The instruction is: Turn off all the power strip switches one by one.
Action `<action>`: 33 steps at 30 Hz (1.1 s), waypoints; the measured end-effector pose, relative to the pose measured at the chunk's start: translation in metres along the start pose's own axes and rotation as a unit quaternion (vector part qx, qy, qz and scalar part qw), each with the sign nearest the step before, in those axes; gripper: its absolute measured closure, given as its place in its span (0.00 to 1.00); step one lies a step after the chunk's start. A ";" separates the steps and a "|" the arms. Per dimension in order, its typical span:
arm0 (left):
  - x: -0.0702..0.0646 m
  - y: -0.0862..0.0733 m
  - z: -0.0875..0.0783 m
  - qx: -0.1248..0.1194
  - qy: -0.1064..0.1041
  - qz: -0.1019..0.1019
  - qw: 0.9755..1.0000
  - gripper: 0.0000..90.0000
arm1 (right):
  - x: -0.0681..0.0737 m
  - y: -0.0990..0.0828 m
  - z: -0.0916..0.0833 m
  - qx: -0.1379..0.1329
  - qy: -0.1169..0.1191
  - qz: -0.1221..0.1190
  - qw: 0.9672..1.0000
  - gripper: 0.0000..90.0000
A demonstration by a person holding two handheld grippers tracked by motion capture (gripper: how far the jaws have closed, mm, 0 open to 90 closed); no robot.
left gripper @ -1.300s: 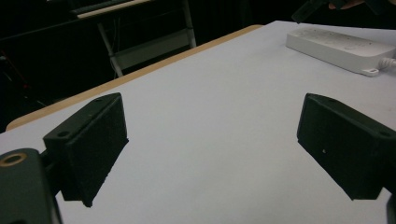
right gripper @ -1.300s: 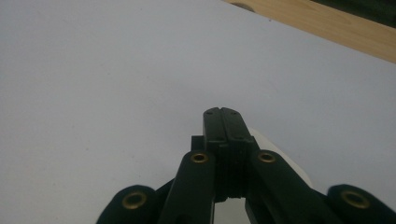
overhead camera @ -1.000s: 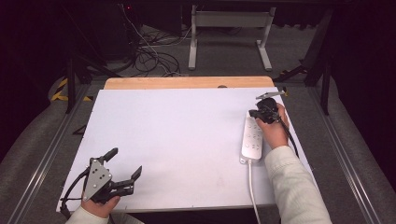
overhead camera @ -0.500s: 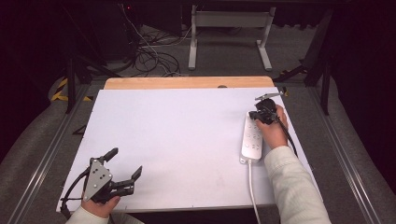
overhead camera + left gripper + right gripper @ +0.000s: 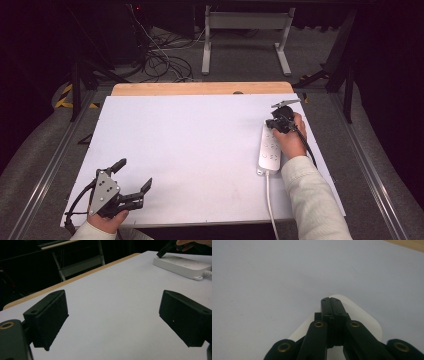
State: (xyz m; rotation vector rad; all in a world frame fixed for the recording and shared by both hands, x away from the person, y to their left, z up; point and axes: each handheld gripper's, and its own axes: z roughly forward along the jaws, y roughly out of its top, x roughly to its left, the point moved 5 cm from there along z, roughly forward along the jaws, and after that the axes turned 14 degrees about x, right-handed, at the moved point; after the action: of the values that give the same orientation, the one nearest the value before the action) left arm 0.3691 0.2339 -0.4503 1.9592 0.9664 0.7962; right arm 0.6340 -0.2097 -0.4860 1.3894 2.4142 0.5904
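Observation:
A white power strip (image 5: 268, 147) lies lengthwise at the right side of the white table top (image 5: 190, 145), its cord running off the front edge. My right gripper (image 5: 271, 123) is shut, jaws pressed together with nothing between them, tips down on the far end of the power strip (image 5: 362, 317). My left gripper (image 5: 132, 176) rests at the front left corner, jaws wide apart and empty. In the left gripper view the power strip (image 5: 182, 265) lies far off at the upper right, with the other gripper's tip on it.
The white cord (image 5: 270, 205) trails from the strip toward the person's right sleeve (image 5: 312, 200). A wooden edge (image 5: 200, 88) borders the table's far side. Cables (image 5: 160, 60) and a metal stand (image 5: 245, 35) sit on the floor beyond.

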 end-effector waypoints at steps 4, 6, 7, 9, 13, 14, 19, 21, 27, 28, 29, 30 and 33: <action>0.000 0.000 0.000 0.000 0.000 0.000 1.000 0.10 | 0.000 0.000 0.000 0.002 -0.001 0.000 1.000 1.00; -0.001 0.000 0.000 0.000 -0.001 -0.001 1.000 0.10 | 0.000 0.000 0.000 0.003 0.003 0.006 1.000 1.00; -0.001 0.000 0.000 0.001 0.000 0.003 1.000 0.10 | -0.001 0.000 0.000 0.001 0.006 0.007 1.000 1.00; -0.001 0.000 0.000 0.000 -0.001 0.000 1.000 0.10 | -0.001 0.000 0.000 0.002 0.011 0.013 1.000 1.00; -0.001 0.000 0.000 0.000 -0.001 0.000 1.000 0.10 | -0.001 0.000 0.000 0.003 0.004 0.009 1.000 1.00; -0.001 0.000 0.000 0.000 -0.001 0.000 1.000 0.10 | 0.000 0.001 0.001 0.003 0.002 0.009 1.000 1.00; -0.002 0.001 0.000 -0.002 -0.002 0.000 1.000 0.10 | 0.000 0.002 0.003 0.002 0.002 0.011 1.000 1.00; -0.001 0.001 -0.001 -0.003 -0.001 0.000 1.000 0.10 | 0.002 0.003 0.003 0.000 -0.001 0.004 1.000 1.00; 0.000 0.002 0.000 -0.003 -0.002 -0.002 1.000 0.10 | 0.008 0.010 -0.025 -0.059 0.000 -0.002 0.998 1.00; 0.000 0.002 0.000 -0.002 -0.002 -0.001 1.000 0.10 | 0.008 0.010 -0.030 -0.064 0.002 -0.005 0.998 1.00; -0.001 0.002 0.000 -0.002 -0.003 -0.001 1.000 0.10 | 0.008 0.010 -0.035 -0.066 0.003 -0.010 0.998 1.00; -0.001 0.002 0.000 -0.002 -0.003 0.001 1.000 0.10 | 0.009 0.010 -0.039 -0.070 0.007 -0.012 0.997 1.00; -0.001 0.003 0.000 -0.003 -0.002 0.000 1.000 0.10 | 0.013 0.008 -0.051 -0.084 0.015 -0.020 0.996 0.91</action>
State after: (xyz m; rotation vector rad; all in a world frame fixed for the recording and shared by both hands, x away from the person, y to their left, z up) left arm 0.3693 0.2318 -0.4483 1.9536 0.9616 0.7948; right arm 0.6109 -0.2048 -0.4380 1.2680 2.3475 0.7893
